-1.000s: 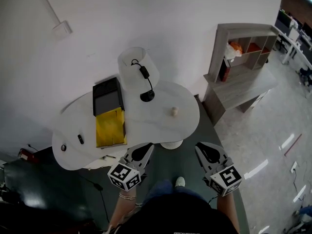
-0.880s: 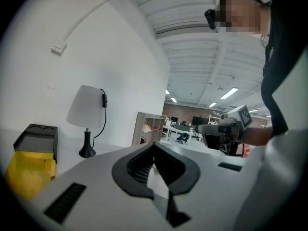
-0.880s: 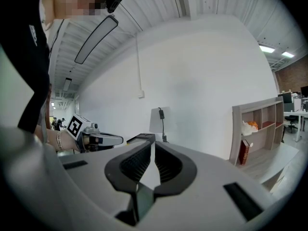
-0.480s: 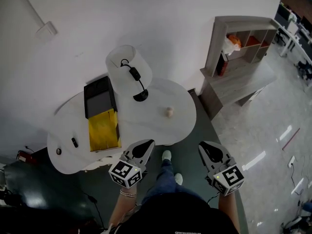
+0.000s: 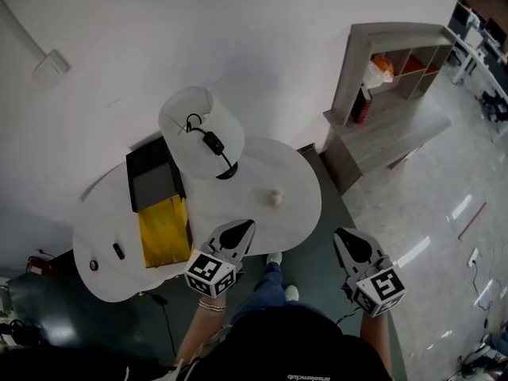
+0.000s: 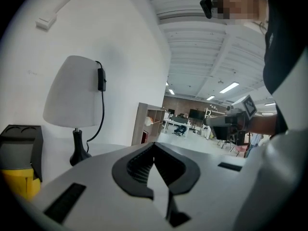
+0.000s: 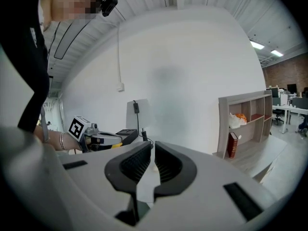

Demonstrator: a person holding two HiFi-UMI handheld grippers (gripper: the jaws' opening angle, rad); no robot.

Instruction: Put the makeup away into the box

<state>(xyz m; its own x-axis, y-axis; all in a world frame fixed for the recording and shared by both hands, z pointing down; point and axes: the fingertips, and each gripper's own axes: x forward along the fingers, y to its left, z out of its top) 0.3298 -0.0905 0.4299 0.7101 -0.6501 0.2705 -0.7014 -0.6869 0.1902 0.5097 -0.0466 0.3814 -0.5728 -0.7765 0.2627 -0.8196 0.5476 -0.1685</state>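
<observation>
The person is stepping closer to the table (image 5: 294, 205), left gripper (image 5: 236, 234) and right gripper (image 5: 350, 243) both advancing with jaws together, empty. Filling the box (image 5: 153, 187) is not yet starting

dark items (image 5: 118, 251) are too tiny, perhaps makeup.

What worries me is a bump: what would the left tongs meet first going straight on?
Likely the white table, near the small beige item; the lamp stands left of that line. Depth unclear.
</observation>
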